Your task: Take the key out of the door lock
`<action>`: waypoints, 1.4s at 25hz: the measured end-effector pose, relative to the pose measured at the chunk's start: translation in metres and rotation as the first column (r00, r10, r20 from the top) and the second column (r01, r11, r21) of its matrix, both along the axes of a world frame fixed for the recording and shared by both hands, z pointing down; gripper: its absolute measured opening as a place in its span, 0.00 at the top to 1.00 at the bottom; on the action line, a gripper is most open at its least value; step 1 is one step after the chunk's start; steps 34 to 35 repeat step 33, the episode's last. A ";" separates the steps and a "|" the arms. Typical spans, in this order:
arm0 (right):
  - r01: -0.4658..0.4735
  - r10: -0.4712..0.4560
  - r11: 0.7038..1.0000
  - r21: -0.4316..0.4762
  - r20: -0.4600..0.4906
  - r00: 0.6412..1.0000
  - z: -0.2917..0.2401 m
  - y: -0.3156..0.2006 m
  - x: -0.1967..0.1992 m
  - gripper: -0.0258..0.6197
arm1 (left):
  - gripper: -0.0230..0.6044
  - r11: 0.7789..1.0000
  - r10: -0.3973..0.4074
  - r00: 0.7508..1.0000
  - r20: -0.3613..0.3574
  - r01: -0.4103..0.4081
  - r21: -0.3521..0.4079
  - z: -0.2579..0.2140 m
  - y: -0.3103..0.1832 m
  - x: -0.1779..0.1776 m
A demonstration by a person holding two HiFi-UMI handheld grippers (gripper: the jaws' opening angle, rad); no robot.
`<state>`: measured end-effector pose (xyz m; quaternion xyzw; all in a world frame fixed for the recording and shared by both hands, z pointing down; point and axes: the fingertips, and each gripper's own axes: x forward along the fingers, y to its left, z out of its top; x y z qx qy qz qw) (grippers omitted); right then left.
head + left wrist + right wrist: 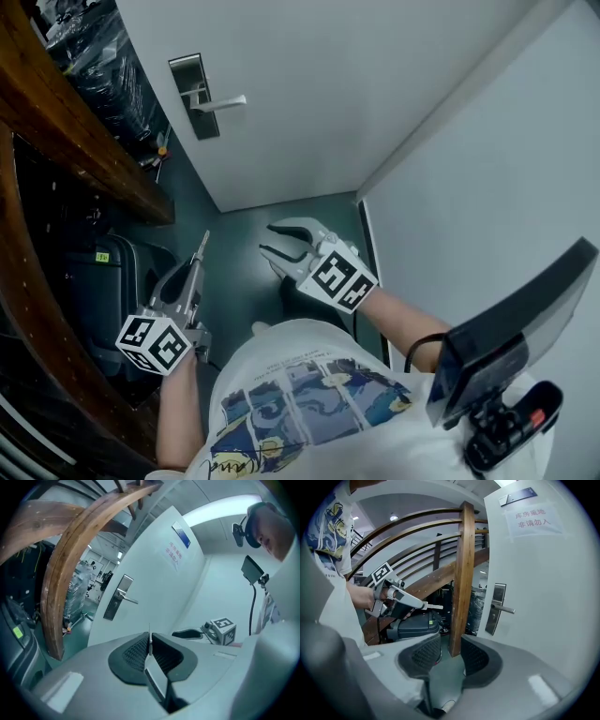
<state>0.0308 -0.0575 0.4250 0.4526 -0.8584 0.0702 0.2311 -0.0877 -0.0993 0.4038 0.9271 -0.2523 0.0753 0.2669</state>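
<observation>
Narrow landing, green floor [246, 272], white door [319, 84] ahead, plain wall [487, 169] to the right.

Left gripper [198, 261]: held low beside a dark case [94, 281], pointing up toward the door. Jaws closed on the key [435, 606]. From the left gripper view the key shows edge-on as a thin blade pinched between the ribbed pads [136, 651]. From the right gripper view it sticks out past the tips as a short pale bar.

The key is out of the lock and well apart from the door, in the air in front of the curved wooden handrail [84, 141].

Right gripper [268, 237]: held over the floor near the door's foot, to the right of the left gripper and apart from it. Jaws spread wide with nothing between them. Through the gap its own view shows only a wooden post [461, 573] farther off.

Door hardware: metal lock plate [192, 94] near the door's left edge, with a lever handle [221, 103] pointing right. I cannot make out the keyhole. Neither gripper touches the plate or the handle.

A paper notice [533, 518] is stuck high on the door. The person wears a white printed T-shirt [309, 394].
</observation>
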 end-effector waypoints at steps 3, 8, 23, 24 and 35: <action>-0.008 0.008 1.000 0.003 0.008 1.000 -0.003 0.007 -0.003 0.75 | 0.92 0.996 0.041 0.997 0.065 -0.046 0.070 -0.003 0.008 0.008; -0.002 0.002 1.000 0.007 0.011 1.000 -0.007 0.018 -0.010 0.75 | 0.92 0.989 0.093 0.990 0.105 -0.104 0.108 -0.008 0.019 0.016; 0.008 -0.008 1.000 0.006 -0.008 1.000 -0.010 0.025 -0.015 0.77 | 0.92 0.982 0.126 0.981 0.147 -0.144 0.124 -0.002 0.028 0.022; 0.006 -0.006 1.000 0.005 -0.008 1.000 -0.010 0.026 -0.014 0.77 | 0.92 0.982 0.128 0.981 0.148 -0.146 0.122 -0.001 0.028 0.023; -0.001 0.001 1.000 -0.001 -0.007 1.000 -0.006 0.023 -0.005 0.77 | 0.92 0.981 0.139 0.977 0.161 -0.158 0.114 0.004 0.025 0.032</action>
